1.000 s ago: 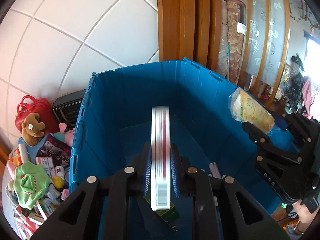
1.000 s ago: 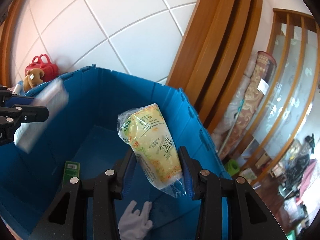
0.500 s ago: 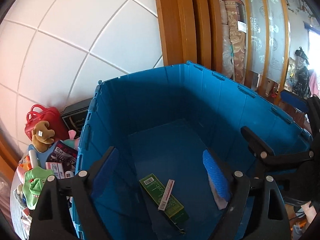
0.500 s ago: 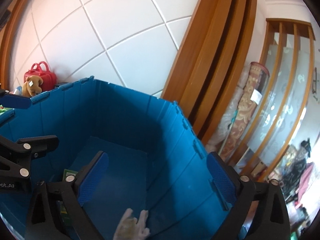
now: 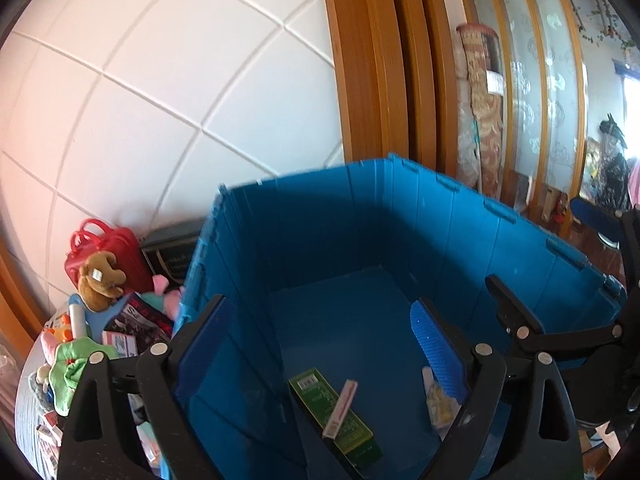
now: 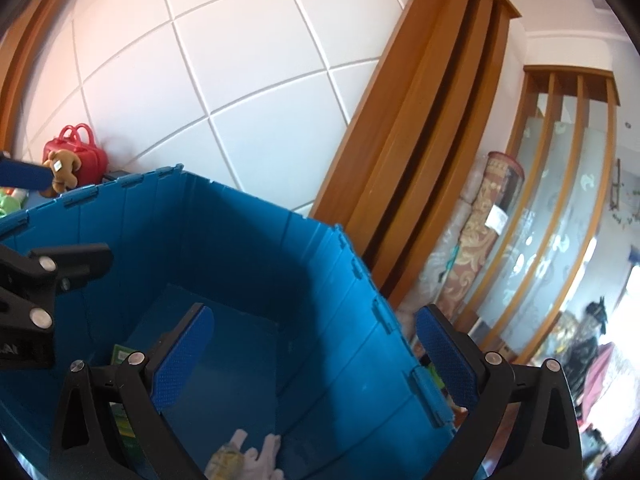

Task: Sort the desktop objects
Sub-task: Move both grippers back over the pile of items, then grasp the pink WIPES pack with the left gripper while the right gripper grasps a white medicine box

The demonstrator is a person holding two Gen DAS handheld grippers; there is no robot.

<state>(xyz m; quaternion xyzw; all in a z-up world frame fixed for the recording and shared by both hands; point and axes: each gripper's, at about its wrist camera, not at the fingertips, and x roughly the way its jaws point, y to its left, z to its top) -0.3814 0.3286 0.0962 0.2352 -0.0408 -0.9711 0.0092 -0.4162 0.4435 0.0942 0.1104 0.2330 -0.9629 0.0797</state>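
A deep blue crate (image 5: 440,240) fills both views. On its floor lie a green box (image 5: 352,436) with a flat pink-and-white box (image 5: 340,408) across it, a yellow snack pouch (image 5: 438,400) and a white glove (image 6: 260,452). My left gripper (image 5: 320,340) hangs over the crate's left wall; its jaws are opening and nothing is between them. My right gripper (image 6: 314,344) is over the crate's right wall, open wide and empty. The pouch (image 6: 228,456) lies below it beside the glove.
Left of the crate is a pile of loose things: a red bag (image 5: 108,248), a teddy bear (image 5: 100,280), a green cloth (image 5: 76,372), magazines and small boxes. A tiled wall and wooden door frame (image 5: 368,80) stand behind, with a rolled carpet (image 5: 484,120) to the right.
The left gripper let go of the flat pink-and-white box and the right let go of the yellow pouch. Both now lie in the crate, and both jaws have spread wide.
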